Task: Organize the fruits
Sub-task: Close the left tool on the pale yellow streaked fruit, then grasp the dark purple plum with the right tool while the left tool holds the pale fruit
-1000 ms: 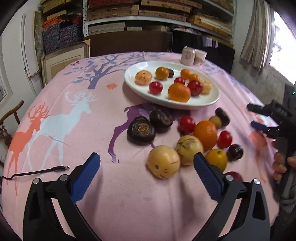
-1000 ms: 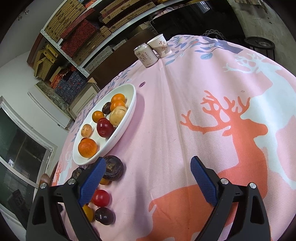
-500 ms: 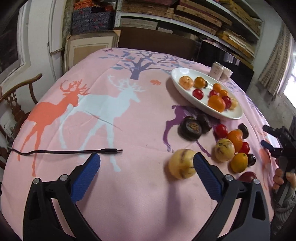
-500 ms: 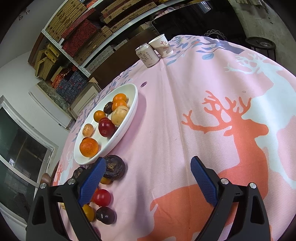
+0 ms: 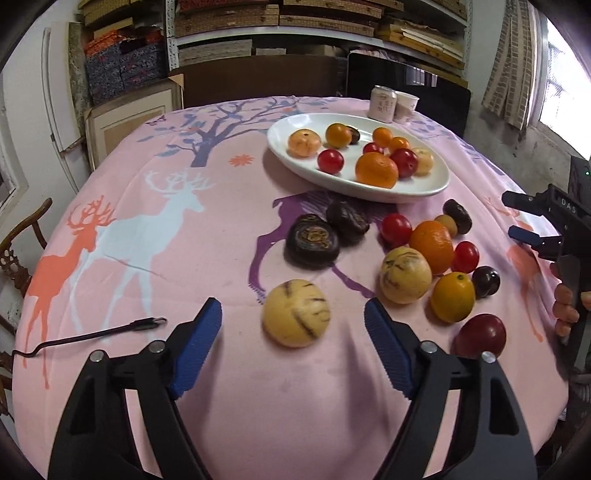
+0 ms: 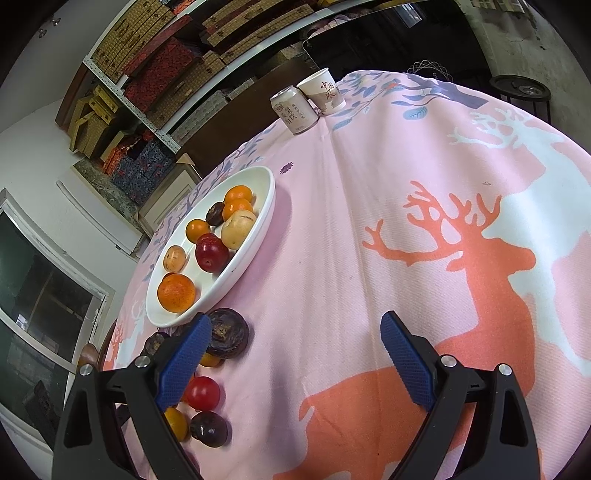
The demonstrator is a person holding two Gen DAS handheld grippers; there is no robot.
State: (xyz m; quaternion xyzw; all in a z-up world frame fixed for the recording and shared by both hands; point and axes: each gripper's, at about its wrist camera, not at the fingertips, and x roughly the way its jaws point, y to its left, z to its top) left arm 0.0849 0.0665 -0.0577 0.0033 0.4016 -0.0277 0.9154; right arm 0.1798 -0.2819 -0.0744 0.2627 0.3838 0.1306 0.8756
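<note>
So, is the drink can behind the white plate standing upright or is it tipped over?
Upright. The can stands on its base on the tablecloth beside the paper cup, its top facing up; the right wrist view shows the same.

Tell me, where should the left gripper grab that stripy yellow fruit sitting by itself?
Probably across its widest middle. The stripy yellow fruit is round, sits apart from the pile, and lies just ahead between the closing left gripper fingers, so come straight forward and down.

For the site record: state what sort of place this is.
Probably a home storeroom used as a dining corner: shelves stacked with woven boxes, a round table in a deer-print cloth, and a plate of fruit.
</note>
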